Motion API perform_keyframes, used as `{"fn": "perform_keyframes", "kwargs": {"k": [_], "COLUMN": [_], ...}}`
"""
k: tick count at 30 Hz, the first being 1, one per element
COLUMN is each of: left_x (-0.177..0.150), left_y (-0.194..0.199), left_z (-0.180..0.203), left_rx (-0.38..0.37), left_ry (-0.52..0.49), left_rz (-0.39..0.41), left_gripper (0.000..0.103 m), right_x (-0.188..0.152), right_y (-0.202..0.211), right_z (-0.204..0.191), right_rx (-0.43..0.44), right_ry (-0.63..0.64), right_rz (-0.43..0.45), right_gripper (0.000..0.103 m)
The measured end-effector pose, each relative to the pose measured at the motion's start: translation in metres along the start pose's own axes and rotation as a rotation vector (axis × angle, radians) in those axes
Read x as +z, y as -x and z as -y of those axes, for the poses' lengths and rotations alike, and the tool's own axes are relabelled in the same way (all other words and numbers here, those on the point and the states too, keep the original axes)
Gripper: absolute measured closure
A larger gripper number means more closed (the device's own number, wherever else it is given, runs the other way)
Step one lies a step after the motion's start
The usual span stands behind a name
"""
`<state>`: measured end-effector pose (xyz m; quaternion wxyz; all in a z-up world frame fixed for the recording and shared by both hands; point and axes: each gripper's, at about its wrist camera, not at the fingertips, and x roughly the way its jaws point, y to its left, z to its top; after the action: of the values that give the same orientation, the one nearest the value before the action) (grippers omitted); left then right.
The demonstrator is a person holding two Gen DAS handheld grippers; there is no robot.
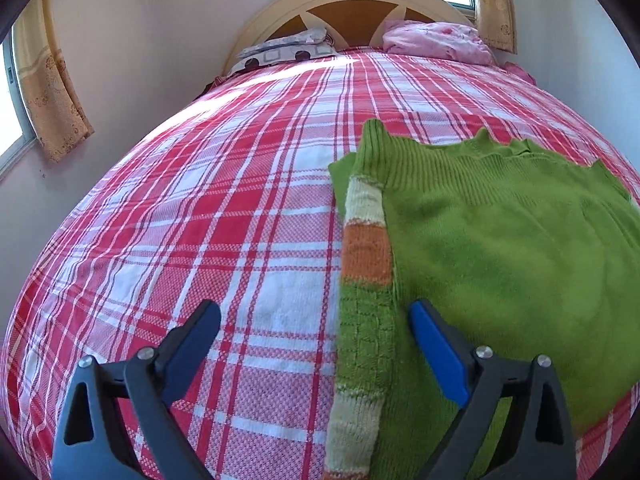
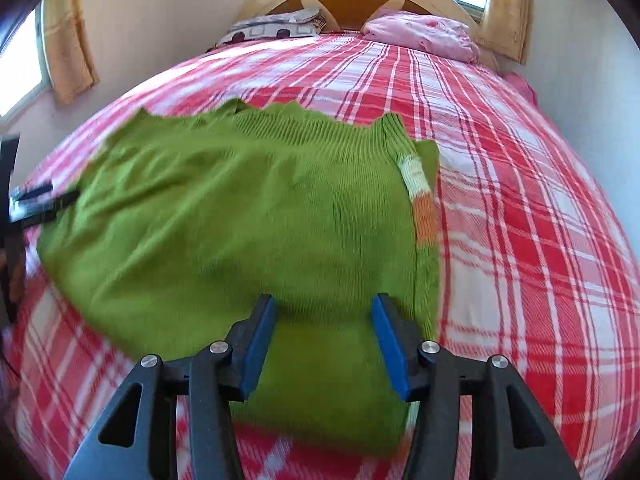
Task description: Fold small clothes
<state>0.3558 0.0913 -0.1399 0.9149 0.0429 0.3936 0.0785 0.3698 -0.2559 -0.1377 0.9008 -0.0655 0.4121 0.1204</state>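
- The green sweater [image 2: 240, 208] lies spread on the bed [image 1: 200, 208], in the right half of the left wrist view and the middle of the right wrist view.
- It looks soft, thick and floppy, so it will likely sag and bend wherever it is lifted. It does not look heavy or easy to break.
- A striped sleeve [image 1: 366, 264] with orange and pale bands is folded in along one side. It runs down the middle of the left wrist view.
- The wavy hem [image 2: 280, 114] is at the far edge, toward the top of the frame.
- Good places to take hold are likely the near edge or a corner, where the knit is thick enough to pinch.
- The left tool [image 1: 316, 352] is wide open and holds nothing. The folded sleeve edge sits between its two blue fingers, at the bottom of the frame. Whether a finger touches the knit is hard to tell.
- The right tool [image 2: 324, 344] is also open and empty. It hovers over the near part of the sweater at the bottom middle, and that picture is a bit blurry.
- Farther out, two pillows [image 1: 288, 50] lie by the headboard [image 1: 348, 0] at the top of the frame, one gray and one pink.
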Motion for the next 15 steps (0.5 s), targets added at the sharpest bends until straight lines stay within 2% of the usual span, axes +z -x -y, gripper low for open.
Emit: {"fn": "perform_keyframes", "kwargs": {"k": [5,8,11,13,15], "left_x": [0.002,-0.001,-0.005,-0.007,-0.008], "left_y": [-0.010,-0.006,0.001,0.001,0.001], "left_z": [0.001,-0.002,-0.005,-0.006,-0.008], "left_rx": [-0.002,-0.014,-0.020,-0.028,-0.040], "left_ry": [0.009,0.025,0.030,0.031,0.041], "left_rz": [-0.019,-0.019,-0.013,-0.013,-0.021], "left_gripper": [0.000,0.000,0.000,0.000,0.000], "right_x": [-0.003,0.004,0.008,0.008,0.008], "right_y": [-0.003,0.002,0.008,0.001,0.000], "right_z": [0.005,-0.007,-0.023,-0.030,-0.029], "right_rx": [0.007,-0.048,-0.004,-0.043,-0.048], "right_ry": [-0.043,-0.012,0.009,0.034,0.005], "right_rz": [0.001,-0.018,-0.020,-0.036,-0.039], "right_gripper": [0.050,0.050,0.049,0.045,0.045]}}
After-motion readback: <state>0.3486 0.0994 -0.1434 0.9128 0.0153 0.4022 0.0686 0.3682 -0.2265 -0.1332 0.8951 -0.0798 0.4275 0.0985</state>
